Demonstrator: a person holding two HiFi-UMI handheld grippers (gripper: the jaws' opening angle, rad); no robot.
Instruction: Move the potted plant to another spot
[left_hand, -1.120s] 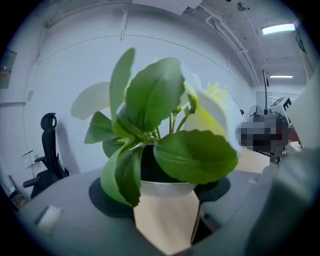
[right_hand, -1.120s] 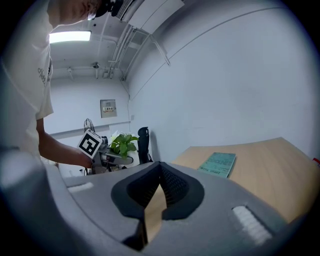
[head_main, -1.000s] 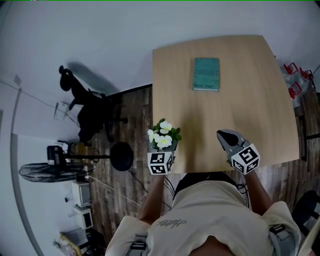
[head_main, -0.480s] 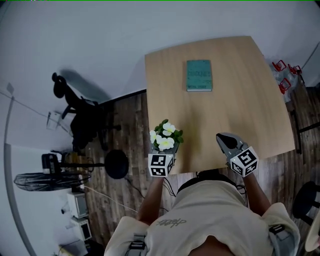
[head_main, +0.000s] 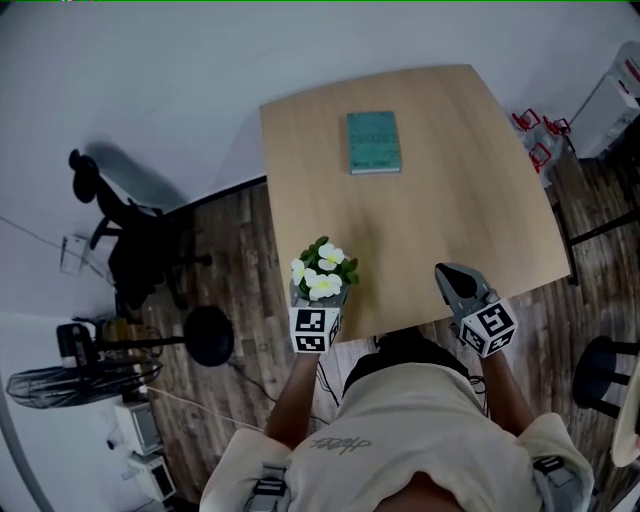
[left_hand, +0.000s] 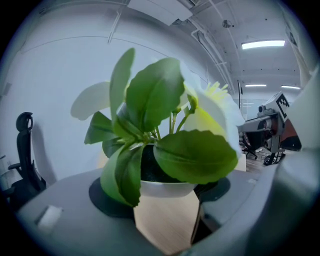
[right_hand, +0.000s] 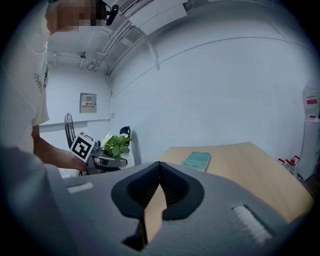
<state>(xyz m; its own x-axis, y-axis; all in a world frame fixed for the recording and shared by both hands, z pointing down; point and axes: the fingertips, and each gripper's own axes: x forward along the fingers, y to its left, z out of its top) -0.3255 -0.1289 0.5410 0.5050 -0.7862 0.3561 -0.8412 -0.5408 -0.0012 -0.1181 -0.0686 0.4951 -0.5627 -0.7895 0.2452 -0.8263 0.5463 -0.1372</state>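
The potted plant (head_main: 322, 270), green leaves and white flowers in a small white pot, sits between the jaws of my left gripper (head_main: 320, 295) over the wooden table's (head_main: 450, 200) near left corner. In the left gripper view the white pot (left_hand: 165, 186) fills the gap between both pads, with leaves blocking most of the view. My right gripper (head_main: 452, 275) hovers at the table's near edge, shut with nothing in it; its jaws meet at the tip (right_hand: 159, 167). From the right gripper view the plant (right_hand: 117, 145) shows at the left, beside the marker cube.
A teal book (head_main: 373, 142) lies on the far part of the table. A black office chair (head_main: 120, 230), a round black stool (head_main: 207, 335) and a fan (head_main: 60, 385) stand on the floor to the left. Red-handled items (head_main: 535, 135) sit at the right.
The head view has swung, so the table and book have slid left in the frame. The left gripper keeps the plant at the same corner. The right gripper has shifted slightly along the near edge.
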